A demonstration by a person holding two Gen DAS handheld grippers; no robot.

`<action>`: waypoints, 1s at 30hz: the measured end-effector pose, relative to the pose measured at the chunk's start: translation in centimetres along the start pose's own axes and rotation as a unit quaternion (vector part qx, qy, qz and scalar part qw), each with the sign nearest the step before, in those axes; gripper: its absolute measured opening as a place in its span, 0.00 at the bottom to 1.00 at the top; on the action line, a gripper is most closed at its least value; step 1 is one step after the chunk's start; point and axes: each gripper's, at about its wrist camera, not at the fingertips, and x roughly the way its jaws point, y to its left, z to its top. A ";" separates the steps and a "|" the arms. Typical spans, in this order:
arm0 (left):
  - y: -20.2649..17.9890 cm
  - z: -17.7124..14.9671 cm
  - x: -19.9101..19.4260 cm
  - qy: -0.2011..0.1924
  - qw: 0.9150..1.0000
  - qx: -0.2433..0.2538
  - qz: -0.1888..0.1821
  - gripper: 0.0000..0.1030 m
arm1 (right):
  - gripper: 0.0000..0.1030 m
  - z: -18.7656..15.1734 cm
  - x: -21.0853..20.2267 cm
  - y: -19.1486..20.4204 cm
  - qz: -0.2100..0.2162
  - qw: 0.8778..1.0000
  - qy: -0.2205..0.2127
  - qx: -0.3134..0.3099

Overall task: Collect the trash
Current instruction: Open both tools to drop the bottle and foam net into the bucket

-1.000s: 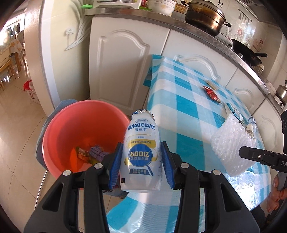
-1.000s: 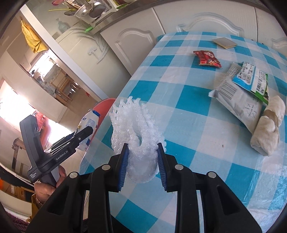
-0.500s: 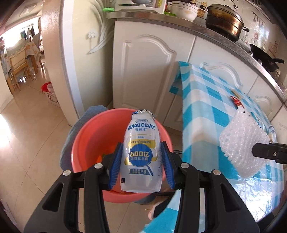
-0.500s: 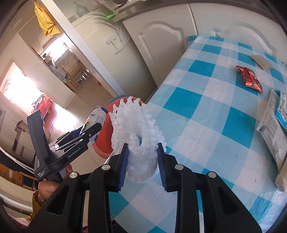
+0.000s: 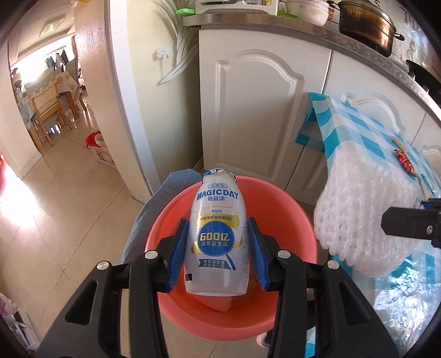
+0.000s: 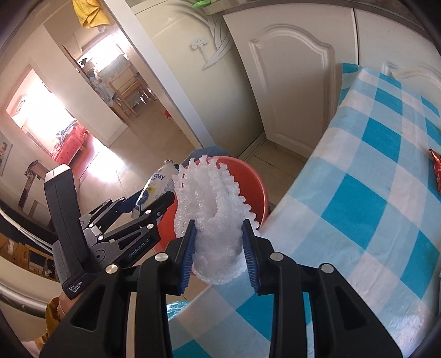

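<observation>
Above the one red bucket (image 5: 300,220) on the tiled floor, the left gripper (image 5: 217,247) holds a single white yogurt-drink bottle (image 5: 216,236) upright, its blue pads (image 5: 177,250) pressed against both sides of the label, jaws closed to the bottle's width. The bottle's foil top is peeled and crumpled. Little of the bucket's inside shows; the bottle hides most of it, and what lies within cannot be told. A grey-blue cloth (image 5: 154,203) lies against the bucket's far left rim.

To the right, the right gripper (image 6: 219,254) pinches one white foam net sleeve (image 6: 212,209), its jaws narrowed onto the squashed lower end while the frilled upper end fans out. The sleeve hangs at the edge of the table, beside the bucket and near the bottle.

One table with a blue-and-white checked cloth (image 6: 380,198) stands just right of the bucket, carrying one red wrapper (image 6: 435,170). On the counter behind sits one lidded pot (image 5: 366,24).
</observation>
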 end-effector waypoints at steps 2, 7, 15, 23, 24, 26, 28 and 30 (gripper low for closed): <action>0.2 0.0 0.5 0.002 1.000 0.003 0.007 0.43 | 0.33 0.4 0.9 0.2 0.000 1.000 0.005 0.000; 0.7 -0.2 1.8 0.013 1.000 -0.002 0.008 0.43 | 0.33 0.6 3.4 0.1 -0.003 1.000 0.024 0.001; 0.5 -0.3 3.8 0.034 0.999 -0.001 0.006 0.45 | 0.47 1.0 5.2 -0.4 -0.004 0.999 0.033 0.012; 0.6 -0.7 4.8 0.043 0.999 -0.012 0.026 0.88 | 0.70 0.9 4.2 -0.7 0.008 1.000 0.009 0.019; 0.7 -0.8 4.8 0.044 0.999 -0.013 0.026 0.88 | 0.70 0.9 4.0 -0.7 0.013 1.000 0.007 0.021; 0.8 -0.9 4.8 0.044 0.999 -0.016 0.026 0.88 | 0.70 0.8 3.9 -0.9 0.026 0.999 0.004 0.022; 0.9 -0.9 4.8 0.044 0.998 -0.020 0.026 0.88 | 0.70 0.7 3.6 -0.9 0.026 0.999 0.003 0.021; 1.1 -1.0 4.6 0.044 0.998 -0.025 0.025 0.88 | 0.70 0.6 3.2 -0.9 0.027 0.999 -0.003 0.023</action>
